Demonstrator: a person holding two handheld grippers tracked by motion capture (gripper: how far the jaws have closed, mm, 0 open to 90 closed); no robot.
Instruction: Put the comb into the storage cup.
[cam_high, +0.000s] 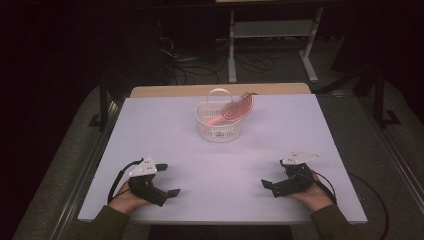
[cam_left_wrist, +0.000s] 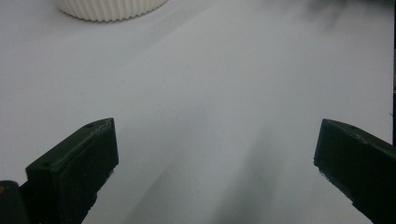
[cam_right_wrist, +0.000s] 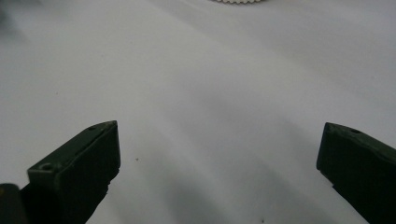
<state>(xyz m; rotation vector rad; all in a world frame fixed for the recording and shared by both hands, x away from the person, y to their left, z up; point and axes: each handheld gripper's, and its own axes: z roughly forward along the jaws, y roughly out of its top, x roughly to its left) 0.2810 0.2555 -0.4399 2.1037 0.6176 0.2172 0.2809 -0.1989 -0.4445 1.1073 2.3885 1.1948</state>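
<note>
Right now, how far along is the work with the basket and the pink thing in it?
The pink ridged item already sits in the white basket, leaning over its rim. Nothing is in hand: the left gripper and right gripper rest open near the table's front edge. What remains cannot be told.

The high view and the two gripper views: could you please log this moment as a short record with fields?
surface: white table
basket: white slatted basket with a handle, at the far middle of the table
contents: pink ribbed object, leaning up over the basket's rim
left gripper: near edge, jaws wide apart, nothing between them
right gripper: near edge, jaws wide apart, nothing between them
contact: neither gripper touches the basket
</note>
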